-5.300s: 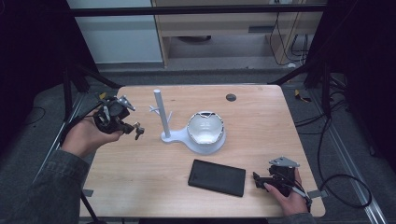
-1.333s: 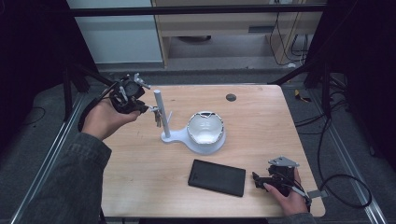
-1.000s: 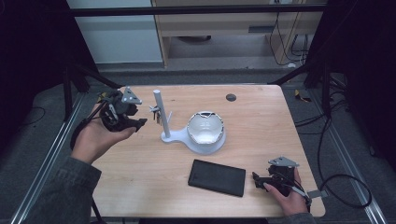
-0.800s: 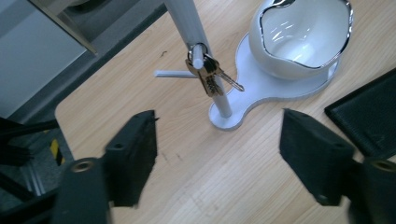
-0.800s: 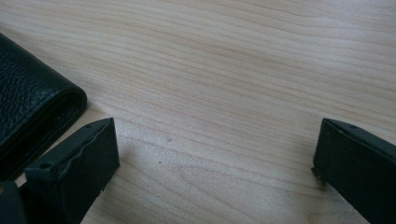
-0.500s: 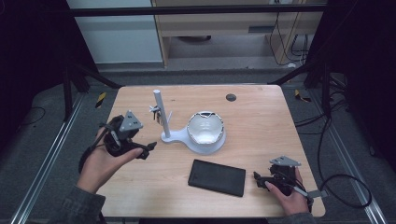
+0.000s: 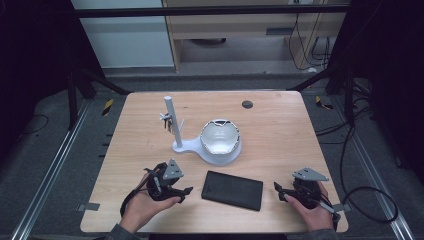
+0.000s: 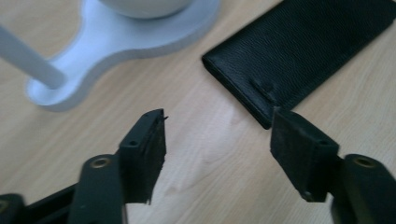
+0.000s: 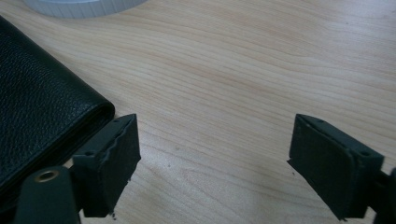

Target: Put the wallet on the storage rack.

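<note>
Pale wood-grain desk [image 7: 280, 130] lies under our left gripper [image 8: 217, 149], jaws just narrowing yet apart on nothing; our right gripper [image 9: 212, 158] likewise. Between them lies the flat, pebbled black leather wallet [image 7: 232, 190], near the glossy white stand [image 7: 200, 147].

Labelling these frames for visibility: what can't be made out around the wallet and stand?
- Flat black leather wallet: far end cut off by the frame edge in the left gripper view; only one corner in the right gripper view.
- White plastic stand with upright post: hooks too small in the high view.
- White round bowl: contents blurred in the high view.
</note>
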Demonstrator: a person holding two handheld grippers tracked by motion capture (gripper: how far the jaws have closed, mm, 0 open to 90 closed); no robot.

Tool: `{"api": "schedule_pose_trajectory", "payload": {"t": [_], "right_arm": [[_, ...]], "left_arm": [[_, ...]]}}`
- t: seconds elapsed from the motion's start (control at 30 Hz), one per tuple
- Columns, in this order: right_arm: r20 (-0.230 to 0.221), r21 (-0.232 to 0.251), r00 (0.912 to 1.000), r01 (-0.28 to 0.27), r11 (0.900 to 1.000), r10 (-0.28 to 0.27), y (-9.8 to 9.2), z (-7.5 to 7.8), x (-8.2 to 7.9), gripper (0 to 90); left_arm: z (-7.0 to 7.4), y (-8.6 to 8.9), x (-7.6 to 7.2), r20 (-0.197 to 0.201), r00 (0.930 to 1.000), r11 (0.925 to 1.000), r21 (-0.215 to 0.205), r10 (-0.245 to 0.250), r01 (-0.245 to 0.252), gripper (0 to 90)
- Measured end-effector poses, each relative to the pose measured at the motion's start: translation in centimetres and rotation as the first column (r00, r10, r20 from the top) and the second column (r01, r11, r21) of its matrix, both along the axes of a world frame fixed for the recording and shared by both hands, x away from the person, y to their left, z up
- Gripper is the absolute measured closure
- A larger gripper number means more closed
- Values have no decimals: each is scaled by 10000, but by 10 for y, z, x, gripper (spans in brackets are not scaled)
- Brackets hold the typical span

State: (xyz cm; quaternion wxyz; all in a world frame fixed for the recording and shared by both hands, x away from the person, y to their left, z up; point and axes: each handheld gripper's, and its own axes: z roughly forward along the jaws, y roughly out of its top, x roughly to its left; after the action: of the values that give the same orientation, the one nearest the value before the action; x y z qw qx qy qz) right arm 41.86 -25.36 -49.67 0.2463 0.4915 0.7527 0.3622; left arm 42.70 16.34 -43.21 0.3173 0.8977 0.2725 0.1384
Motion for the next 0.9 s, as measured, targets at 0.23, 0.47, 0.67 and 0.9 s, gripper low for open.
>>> {"api": "schedule_pose_trajectory", "payload": {"t": [0.23, 0.47, 0.67, 0.9], "right_arm": [[-1, -180, 10000, -65, 9998, 65, -1, 0, 0, 294], [20, -248, 10000, -79, 9997, 80, -1, 0, 0, 340], [28, -260, 9999, -134, 9996, 135, -1, 1, 0, 348], [-19, -139, 9999, -120, 9998, 119, 0, 1, -1, 338]], "left_arm": [[-28, -15, -1, -624, 9954, 9952, 613, -726, 764, 650], [-40, -23, 2, -1070, 9892, 9897, 915, -1006, 1105, 808], [-42, -31, 4, -1233, 9846, 9840, 1121, -1242, 1382, 876], [-42, -33, 5, -1261, 9838, 9829, 1168, -1274, 1423, 894]]}}
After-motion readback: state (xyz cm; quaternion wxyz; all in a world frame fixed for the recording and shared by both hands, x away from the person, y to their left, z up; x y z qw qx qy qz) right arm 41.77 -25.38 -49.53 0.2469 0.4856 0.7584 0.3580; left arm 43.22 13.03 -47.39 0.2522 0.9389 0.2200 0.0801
